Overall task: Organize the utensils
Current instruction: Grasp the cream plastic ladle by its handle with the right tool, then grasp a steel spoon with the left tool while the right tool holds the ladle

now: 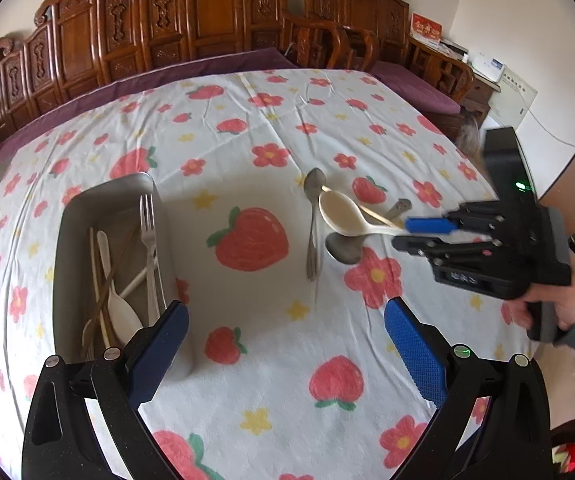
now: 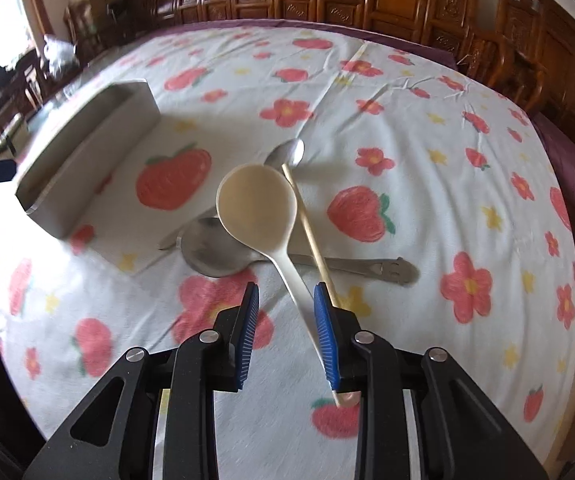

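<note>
A cream plastic spoon [image 2: 257,204] lies across two metal spoons [image 2: 215,248] and a wooden chopstick [image 2: 307,224] on the flowered cloth. My right gripper [image 2: 285,316] is open, its blue pads either side of the cream spoon's handle, which rests against the right pad [image 2: 325,336]. In the left wrist view the right gripper [image 1: 413,234] reaches in from the right to the cream spoon [image 1: 341,212]. My left gripper [image 1: 287,344] is open and empty, low over the cloth beside the metal tray [image 1: 67,216], which holds a fork [image 1: 148,232], chopsticks and white spoons.
The tray also shows in the right wrist view [image 2: 87,152] at the left. Carved wooden chairs [image 1: 207,20] ring the far side of the table. A person's hand [image 1: 559,308] holds the right gripper at the right edge.
</note>
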Demonstrator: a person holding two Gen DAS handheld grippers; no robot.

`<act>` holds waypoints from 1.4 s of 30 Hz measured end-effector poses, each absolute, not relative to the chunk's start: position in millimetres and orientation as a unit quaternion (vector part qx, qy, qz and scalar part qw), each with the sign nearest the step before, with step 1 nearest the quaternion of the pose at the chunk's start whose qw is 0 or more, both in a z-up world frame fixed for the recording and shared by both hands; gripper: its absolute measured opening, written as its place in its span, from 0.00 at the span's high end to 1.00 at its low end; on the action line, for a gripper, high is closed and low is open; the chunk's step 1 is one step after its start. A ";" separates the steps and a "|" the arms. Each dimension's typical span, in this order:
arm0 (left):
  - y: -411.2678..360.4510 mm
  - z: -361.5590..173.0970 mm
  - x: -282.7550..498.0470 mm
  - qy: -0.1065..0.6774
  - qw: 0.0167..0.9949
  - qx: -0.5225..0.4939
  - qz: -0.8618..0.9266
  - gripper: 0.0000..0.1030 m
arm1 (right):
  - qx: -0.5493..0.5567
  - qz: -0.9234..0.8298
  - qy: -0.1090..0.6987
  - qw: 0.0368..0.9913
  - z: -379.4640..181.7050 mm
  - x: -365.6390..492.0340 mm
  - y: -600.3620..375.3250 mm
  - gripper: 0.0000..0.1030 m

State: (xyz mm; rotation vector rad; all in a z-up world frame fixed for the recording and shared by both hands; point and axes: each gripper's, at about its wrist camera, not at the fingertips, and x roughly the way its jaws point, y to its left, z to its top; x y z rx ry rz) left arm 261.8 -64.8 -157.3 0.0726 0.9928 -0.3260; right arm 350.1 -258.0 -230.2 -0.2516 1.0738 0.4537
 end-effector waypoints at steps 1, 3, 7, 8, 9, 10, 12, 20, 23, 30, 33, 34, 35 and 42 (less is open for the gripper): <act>-65.3 -158.3 260.7 0.475 0.865 0.037 -0.157 0.08 | -0.121 0.212 0.507 0.827 -231.4 352.7 -258.3 0.68; -65.3 -159.4 259.6 0.476 0.864 0.036 -0.157 0.08 | -0.113 0.212 0.515 0.822 -233.6 361.2 -261.3 0.70; -65.0 -162.8 258.8 0.479 0.863 0.035 -0.158 0.08 | -0.130 0.218 0.524 0.813 -238.5 363.3 -259.7 0.70; -65.1 -163.8 259.0 0.480 0.862 0.036 -0.158 0.08 | -0.135 0.218 0.526 0.811 -240.4 363.2 -258.6 0.72; -65.1 -164.5 259.4 0.481 0.861 0.036 -0.158 0.08 | -0.142 0.220 0.527 0.808 -242.4 361.7 -257.2 0.74; -65.5 -165.4 259.6 0.482 0.861 0.036 -0.159 0.08 | -0.150 0.219 0.528 0.807 -244.1 359.8 -255.7 0.78; -66.6 -166.4 260.4 0.483 0.860 0.037 -0.159 0.08 | -0.155 0.218 0.527 0.806 -245.7 356.7 -254.6 0.81; -78.0 -171.8 269.8 0.484 0.858 0.048 -0.163 0.08 | -0.091 0.201 0.505 0.834 -223.9 336.4 -274.6 0.89; -86.8 -177.2 278.2 0.487 0.856 0.053 -0.167 0.08 | -0.055 0.190 0.494 0.847 -212.9 326.1 -288.1 0.89; -106.9 -190.2 301.2 0.491 0.851 0.069 -0.170 0.17 | -0.012 0.181 0.479 0.859 -202.3 299.3 -316.2 0.89; -112.9 -194.8 311.7 0.493 0.851 0.072 -0.170 0.25 | -0.023 0.174 0.481 0.859 -208.0 293.0 -324.9 0.89; -115.5 -196.4 316.4 0.493 0.850 0.074 -0.170 0.26 | -0.025 0.171 0.483 0.858 -210.1 292.6 -327.9 0.89; -117.7 -197.9 321.5 0.494 0.850 0.074 -0.170 0.28 | -0.028 0.165 0.484 0.859 -212.3 292.1 -331.3 0.89; -132.4 -214.7 351.6 0.510 0.839 0.083 -0.170 0.41 | -0.043 0.143 0.494 0.857 -230.7 288.8 -343.3 0.89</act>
